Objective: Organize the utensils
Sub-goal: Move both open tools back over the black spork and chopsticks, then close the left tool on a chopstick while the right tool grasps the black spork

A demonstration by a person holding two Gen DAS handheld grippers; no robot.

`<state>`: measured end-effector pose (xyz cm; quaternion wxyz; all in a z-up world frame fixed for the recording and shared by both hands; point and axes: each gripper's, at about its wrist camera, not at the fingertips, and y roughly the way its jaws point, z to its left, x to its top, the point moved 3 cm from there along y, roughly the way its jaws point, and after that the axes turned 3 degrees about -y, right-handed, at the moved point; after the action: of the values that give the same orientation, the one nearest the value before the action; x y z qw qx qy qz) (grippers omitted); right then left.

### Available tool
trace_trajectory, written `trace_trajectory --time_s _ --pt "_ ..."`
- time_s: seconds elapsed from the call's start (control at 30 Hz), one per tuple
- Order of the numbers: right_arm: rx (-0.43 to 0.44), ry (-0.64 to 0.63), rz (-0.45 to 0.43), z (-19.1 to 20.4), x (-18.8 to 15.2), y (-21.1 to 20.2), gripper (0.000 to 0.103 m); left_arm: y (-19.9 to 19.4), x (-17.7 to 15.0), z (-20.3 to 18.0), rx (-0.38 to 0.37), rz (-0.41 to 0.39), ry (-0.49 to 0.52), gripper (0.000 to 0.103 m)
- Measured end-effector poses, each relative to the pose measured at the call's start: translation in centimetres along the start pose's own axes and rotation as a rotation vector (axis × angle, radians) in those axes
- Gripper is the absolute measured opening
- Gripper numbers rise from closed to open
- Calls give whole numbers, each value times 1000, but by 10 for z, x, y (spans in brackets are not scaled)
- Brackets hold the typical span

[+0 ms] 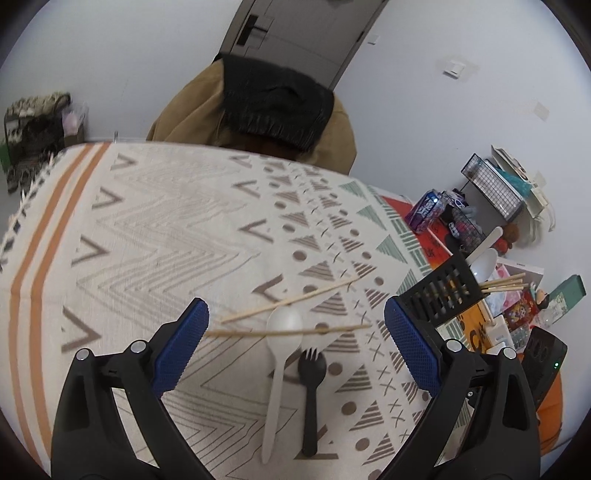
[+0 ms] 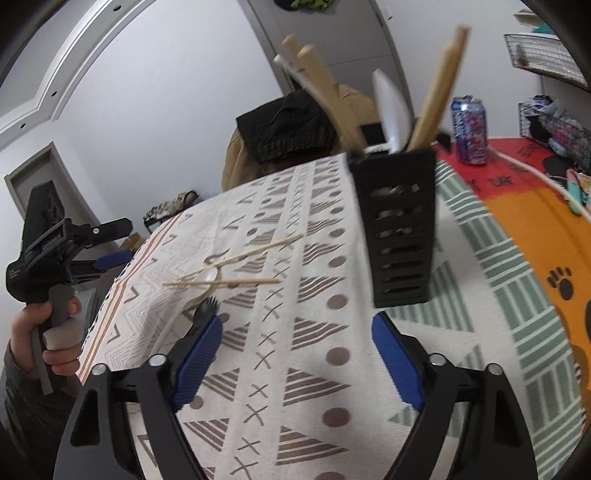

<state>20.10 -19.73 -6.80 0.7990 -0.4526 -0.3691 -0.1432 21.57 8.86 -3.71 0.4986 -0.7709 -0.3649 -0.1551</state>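
White plastic spoon (image 1: pixel 282 343) and black spork (image 1: pixel 312 384) lie side by side on our patterned cloth (image 1: pixel 155 236), two wooden chopsticks (image 1: pixel 291 330) crossed over the spoon's bowl. Our left gripper (image 1: pixel 295 347) hangs above them, fingers spread, pinching nothing. Our right gripper (image 2: pixel 295 354) is also spread and empty, the black slotted holder (image 2: pixel 399 225), already stocked with utensils, just beyond it.

**A lived-in room at home**

White walls, a grey door (image 1: pixel 295 33) and a wall switch (image 1: pixel 455 69) frame a table under a patterned cloth (image 1: pixel 155 229). A jacket (image 1: pixel 258 107) hangs over a chair; a soda can (image 2: pixel 470 131), wire baskets (image 1: pixel 493 184) and small toys clutter the side.
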Motion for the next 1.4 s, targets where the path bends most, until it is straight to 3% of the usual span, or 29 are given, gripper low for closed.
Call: trace_trajectory --time_s 0.37,0.5,0.77,0.9,1.0,1.23,1.4 --pt "21 -16 54 13 -4 21 76 29 -19 61 -31 66 -278 71" --pt "21 -20 62 15 -4 24 76 39 -26 78 -58 58 -365 67" --pt "33 -19 79 21 -5 30 74 51 -33 85 -122 18 -468 49" --pt "52 -7 89 25 -3 32 71 53 -38 84 -131 -5 -505 35" --pt "82 0 107 28 -4 36 68 55 -40 89 -131 -13 -540 17" --pt "158 21 148 42 -3 50 62 36 -31 87 -161 -85 -520 11" --pt "207 33 182 52 0 66 54 -1 -14 81 -195 -168 -478 7"
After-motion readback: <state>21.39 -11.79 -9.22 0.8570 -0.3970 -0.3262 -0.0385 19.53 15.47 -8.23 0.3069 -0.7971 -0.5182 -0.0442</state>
